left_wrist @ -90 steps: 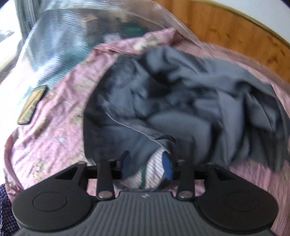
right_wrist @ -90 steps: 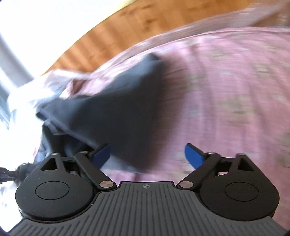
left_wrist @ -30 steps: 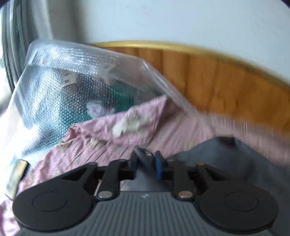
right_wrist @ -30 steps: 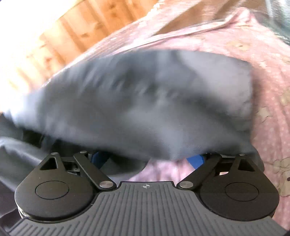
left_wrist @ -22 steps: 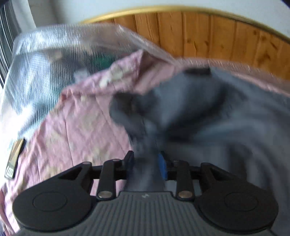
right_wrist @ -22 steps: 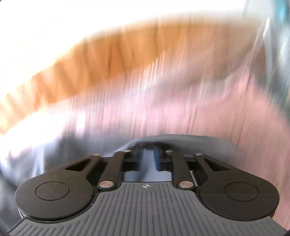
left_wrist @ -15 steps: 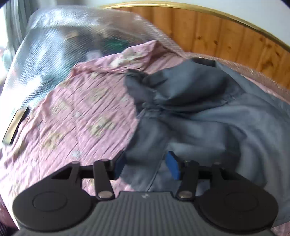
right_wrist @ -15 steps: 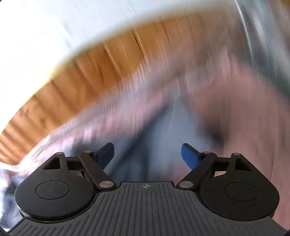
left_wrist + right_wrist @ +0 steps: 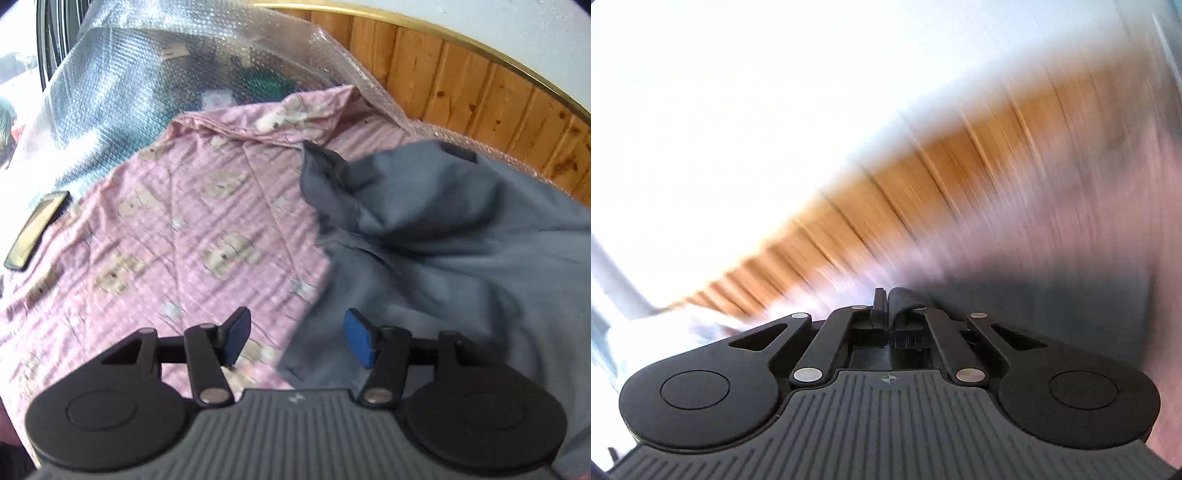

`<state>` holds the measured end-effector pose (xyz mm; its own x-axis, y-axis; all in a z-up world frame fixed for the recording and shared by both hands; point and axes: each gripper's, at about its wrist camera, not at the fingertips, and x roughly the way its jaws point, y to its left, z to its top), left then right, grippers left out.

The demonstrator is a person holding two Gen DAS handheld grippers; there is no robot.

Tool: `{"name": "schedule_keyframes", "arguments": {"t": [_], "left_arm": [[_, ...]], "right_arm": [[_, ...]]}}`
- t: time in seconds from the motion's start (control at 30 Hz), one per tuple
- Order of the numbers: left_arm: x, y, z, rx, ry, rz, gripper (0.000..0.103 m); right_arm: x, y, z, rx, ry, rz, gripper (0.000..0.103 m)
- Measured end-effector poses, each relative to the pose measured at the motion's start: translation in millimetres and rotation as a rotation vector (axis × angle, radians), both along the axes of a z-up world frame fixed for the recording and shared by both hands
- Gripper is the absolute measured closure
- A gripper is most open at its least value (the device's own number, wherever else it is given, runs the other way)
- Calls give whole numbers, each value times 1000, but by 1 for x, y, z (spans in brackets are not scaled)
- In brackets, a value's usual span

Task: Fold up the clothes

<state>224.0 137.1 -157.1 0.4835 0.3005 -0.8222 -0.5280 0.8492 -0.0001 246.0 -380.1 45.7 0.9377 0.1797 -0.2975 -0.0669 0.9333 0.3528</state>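
A crumpled grey garment (image 9: pixel 436 236) lies on a pink bear-print bed sheet (image 9: pixel 177 229), filling the right half of the left wrist view. My left gripper (image 9: pixel 297 338) is open and empty, hovering over the garment's left edge where it meets the sheet. In the blurred right wrist view my right gripper (image 9: pixel 888 297) is shut, with a fold of grey cloth (image 9: pixel 1052 314) at its right finger; the cloth stretches off to the right.
A wooden headboard (image 9: pixel 480 88) runs along the back under a white wall. Bubble wrap (image 9: pixel 147 81) covers the bed's far left part. A phone (image 9: pixel 37 229) lies at the sheet's left edge. The right wrist view is smeared by motion.
My left gripper has opened wider, let go of the grey garment and shifted left. My right gripper has closed from wide open and is swinging fast.
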Motion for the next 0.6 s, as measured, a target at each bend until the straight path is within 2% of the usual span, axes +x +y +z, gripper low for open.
{"name": "schedule_keyframes", "arguments": {"t": [0.03,0.1,0.17,0.2,0.23,0.27,0.3,0.33,0.37,0.43,0.47,0.5,0.57,0.6], "left_arm": [[-2,5,1,5,-2,5,46],[-5,13,-1,7,-1,12,43],[-5,18,-8,4,3,-7,40],[-3,19,-12,10,5,-28,37],[-1,19,-17,17,7,-49,37],[2,19,-22,25,10,-71,35],[7,19,-25,28,14,-94,34],[11,19,-28,32,14,-115,33],[15,18,-29,30,6,-136,30],[23,15,-32,26,-10,-180,24],[29,13,-33,18,-17,-206,16],[34,10,-35,10,-22,-233,11],[46,0,-43,17,-3,-290,11],[51,-6,-47,28,9,-318,19]], "right_arm": [[-27,14,33,-112,-99,10,103],[-65,42,70,-322,-186,-11,103],[-82,58,63,-450,-144,-85,103],[-82,61,45,-482,-85,-138,94],[-79,59,19,-497,-2,-183,80],[-73,50,-13,-472,151,-215,46],[-66,40,-47,-435,324,-242,46],[-75,22,-74,-289,442,-282,51],[-88,3,-99,-109,540,-323,52],[-120,-25,-130,169,616,-394,44],[-137,-38,-145,304,644,-428,42],[-147,-45,-154,347,658,-452,40],[-159,-55,-164,349,663,-499,31],[-161,-59,-165,326,654,-526,25]]}}
